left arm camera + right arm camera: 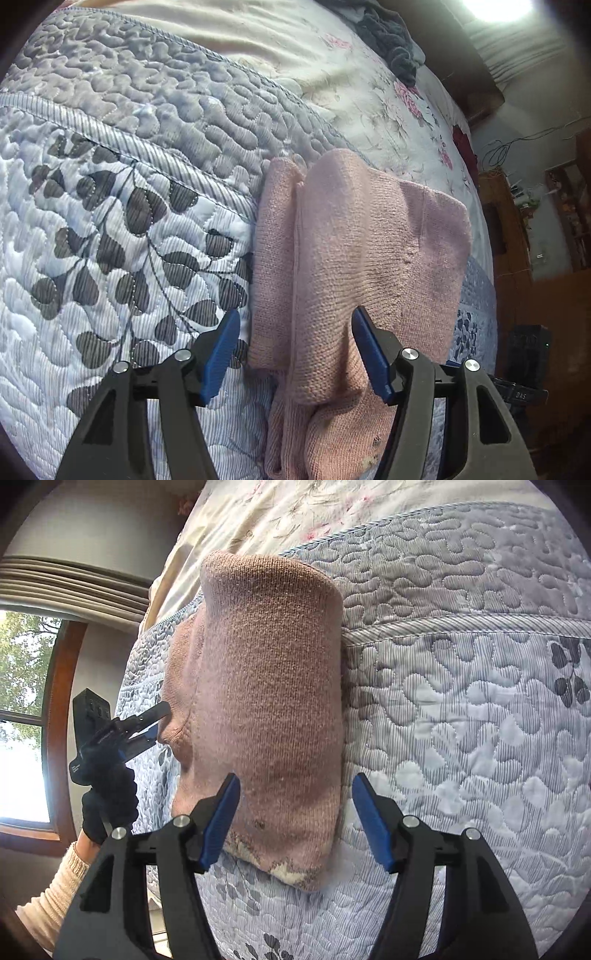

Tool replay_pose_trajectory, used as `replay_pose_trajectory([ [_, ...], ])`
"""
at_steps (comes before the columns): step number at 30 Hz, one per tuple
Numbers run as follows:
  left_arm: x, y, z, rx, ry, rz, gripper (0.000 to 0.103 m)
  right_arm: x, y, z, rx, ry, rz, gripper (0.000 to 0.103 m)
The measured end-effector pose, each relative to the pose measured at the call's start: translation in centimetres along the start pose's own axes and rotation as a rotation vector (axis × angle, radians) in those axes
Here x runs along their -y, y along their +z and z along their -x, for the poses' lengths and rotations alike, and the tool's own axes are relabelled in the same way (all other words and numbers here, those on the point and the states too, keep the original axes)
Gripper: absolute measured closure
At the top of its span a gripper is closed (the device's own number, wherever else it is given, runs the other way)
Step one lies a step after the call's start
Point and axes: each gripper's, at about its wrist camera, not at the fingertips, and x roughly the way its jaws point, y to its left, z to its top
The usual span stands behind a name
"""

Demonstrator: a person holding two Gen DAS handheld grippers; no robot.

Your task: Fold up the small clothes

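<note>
The pink knit garment (354, 266) lies on the quilted bedspread (122, 229), already folded into a narrow stacked bundle: in the left wrist view one layer lies over another, w/ a lower strip showing along its left side and a bit more fabric sticking out at the near end. So most of the fold looks done; what is left is prob. one last fold across the length, or just some tidying of the loose near end. The left gripper (295, 350) has its fingers spread wide over the near end, gripping nothing. The right gripper (295, 819) is also wide apart, above the other end, where a pale worn patch shows on the hem, holding nothing. In the right wrist view the left tool's tips come close to the bundle's side, but I cannot tell if they touch it. Room is good: bare quilt on both long sides. The bed edge lies beyond the bundle toward the window (22, 716), so moves that way need care.
</note>
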Motion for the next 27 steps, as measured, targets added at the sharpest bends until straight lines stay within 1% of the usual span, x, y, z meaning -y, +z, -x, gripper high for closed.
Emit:
replay_pose_trajectory([
  [3,-0.7,0.6,-1.7,-0.053,-0.050,0.010,0.040,0.2,1.0,-0.7,-0.006,0.022,-0.004,0.034],
  [5,-0.8,0.8,-2.8,-0.085,-0.076,-0.004,0.038,0.2,1.6,-1.4,-0.008,0.036,-0.007,0.034],
  [7,-0.7,1.0,-3.6,-0.102,-0.085,-0.018,0.030,0.4,2.3,-2.1,-0.010,0.049,-0.014,0.033],
  [9,-0.8,1.1,-4.3,-0.111,-0.110,-0.013,0.027,0.7,2.9,-2.9,-0.018,0.075,-0.024,0.031],
  [11,-0.6,1.2,-4.5,-0.120,-0.139,-0.023,0.027,0.8,3.4,-3.7,-0.023,0.102,-0.031,0.026],
  [12,-0.3,1.3,-4.7,-0.128,-0.154,-0.031,0.028,0.9,3.7,-4.0,-0.023,0.115,-0.032,0.023],
  [13,0.0,1.2,-4.9,-0.136,-0.169,-0.036,0.032,0.9,3.9,-4.4,-0.025,0.125,-0.033,0.021],
  [15,0.0,1.1,-5.2,-0.142,-0.183,-0.039,0.036,0.7,4.5,-5.2,-0.028,0.152,-0.034,0.016],
  [17,-0.2,1.0,-5.5,-0.145,-0.208,-0.026,0.042,0.9,5.0,-6.2,-0.042,0.190,-0.050,0.015],
  [19,-0.1,1.1,-5.9,-0.141,-0.225,-0.015,0.049,0.8,5.6,-7.3,-0.050,0.220,-0.066,0.012],
  [20,-0.2,1.0,-5.9,-0.138,-0.232,-0.015,0.050,0.9,5.8,-7.8,-0.052,0.230,-0.076,0.012],
  [21,-0.2,1.0,-5.9,-0.133,-0.236,-0.013,0.053,0.7,6.1,-8.3,-0.048,0.241,-0.082,0.014],
  [22,-0.4,0.9,-5.7,-0.128,-0.241,-0.012,0.056,0.6,6.2,-8.4,-0.041,0.247,-0.084,0.023],
  [23,-0.4,0.8,-5.6,-0.121,-0.248,-0.014,0.057,0.6,6.3,-8.3,-0.033,0.256,-0.085,0.026],
  [25,-0.6,0.4,-4.8,-0.106,-0.275,-0.015,0.061,0.6,6.1,-7.3,-0.014,0.291,-0.089,0.044],
  [26,-1.1,-0.1,-3.9,-0.100,-0.295,-0.016,0.061,0.8,5.9,-6.4,-0.006,0.309,-0.086,0.048],
  [27,-0.9,-0.3,-3.4,-0.093,-0.317,-0.020,0.062,0.7,5.8,-5.6,0.001,0.329,-0.085,0.057],
])
